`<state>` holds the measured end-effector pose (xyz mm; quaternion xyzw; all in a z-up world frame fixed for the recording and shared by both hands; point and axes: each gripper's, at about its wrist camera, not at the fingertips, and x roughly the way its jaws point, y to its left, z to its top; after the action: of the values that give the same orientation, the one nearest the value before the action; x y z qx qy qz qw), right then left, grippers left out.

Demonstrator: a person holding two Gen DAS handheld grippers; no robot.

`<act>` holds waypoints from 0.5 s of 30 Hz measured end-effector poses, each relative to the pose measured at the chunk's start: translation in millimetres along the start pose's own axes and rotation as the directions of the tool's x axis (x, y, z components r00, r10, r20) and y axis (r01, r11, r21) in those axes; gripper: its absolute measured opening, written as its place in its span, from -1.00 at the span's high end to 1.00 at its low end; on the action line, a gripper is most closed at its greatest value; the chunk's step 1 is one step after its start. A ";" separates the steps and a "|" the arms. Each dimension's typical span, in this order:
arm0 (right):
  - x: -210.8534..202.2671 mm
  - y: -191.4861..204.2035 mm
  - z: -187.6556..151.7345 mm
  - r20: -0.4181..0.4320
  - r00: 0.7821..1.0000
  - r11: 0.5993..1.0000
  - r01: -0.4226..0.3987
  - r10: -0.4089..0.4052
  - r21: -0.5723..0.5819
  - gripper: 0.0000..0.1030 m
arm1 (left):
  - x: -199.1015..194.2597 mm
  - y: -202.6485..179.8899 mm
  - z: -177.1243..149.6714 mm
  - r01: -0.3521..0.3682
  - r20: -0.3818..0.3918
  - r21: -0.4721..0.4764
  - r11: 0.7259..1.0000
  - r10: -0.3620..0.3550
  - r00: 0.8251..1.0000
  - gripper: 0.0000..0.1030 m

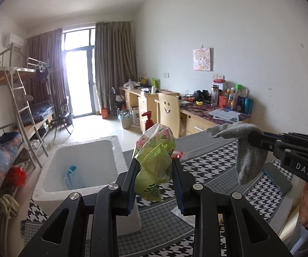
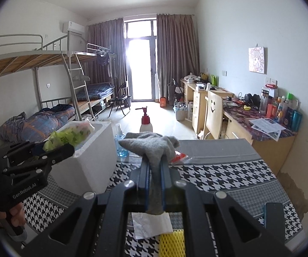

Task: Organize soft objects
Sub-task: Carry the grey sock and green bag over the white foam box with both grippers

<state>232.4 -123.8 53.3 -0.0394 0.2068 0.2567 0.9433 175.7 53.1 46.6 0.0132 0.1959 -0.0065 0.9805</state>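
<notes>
Above the white foam box [image 1: 83, 167], lifted clear: crinkly green plastic bag [image 1: 154, 171] pinched in left gripper [image 1: 155, 172] fingers; limp grey knitted sock [image 2: 154, 147] clamped in right gripper [image 2: 155, 171] fingers, just beside the box. Probably both light, floppy; bag slippery, best bunched mid-body.

Soft daylight from the blown-out balcony door [image 2: 140, 68], strong fisheye bending, dark vignetted corners.
</notes>
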 end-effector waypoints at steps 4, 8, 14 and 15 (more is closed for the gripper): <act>1.8 1.8 3.8 0.005 1.000 1.000 -0.001 0.001 -0.004 0.78 | 0.1 8.6 3.1 -0.009 0.007 -0.002 1.000 0.009 1.000 0.38; 5.6 4.1 7.2 0.011 1.000 1.000 -0.002 0.003 -0.015 0.78 | 0.7 18.0 5.1 -0.036 0.008 -0.017 0.999 0.036 0.999 0.38; 12.9 8.9 12.0 0.007 1.000 1.000 -0.018 0.019 -0.021 0.78 | -1.4 28.8 6.2 -0.080 0.015 -0.031 0.996 0.080 0.997 0.38; 14.0 10.3 13.1 0.007 1.000 0.999 -0.024 0.024 -0.022 0.78 | -2.8 31.1 6.3 -0.090 0.020 -0.034 0.995 0.090 0.996 0.38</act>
<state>243.1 -105.9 59.9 -0.0461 0.2008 0.2702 0.9405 176.0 84.0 54.2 0.0057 0.1848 0.0408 0.9819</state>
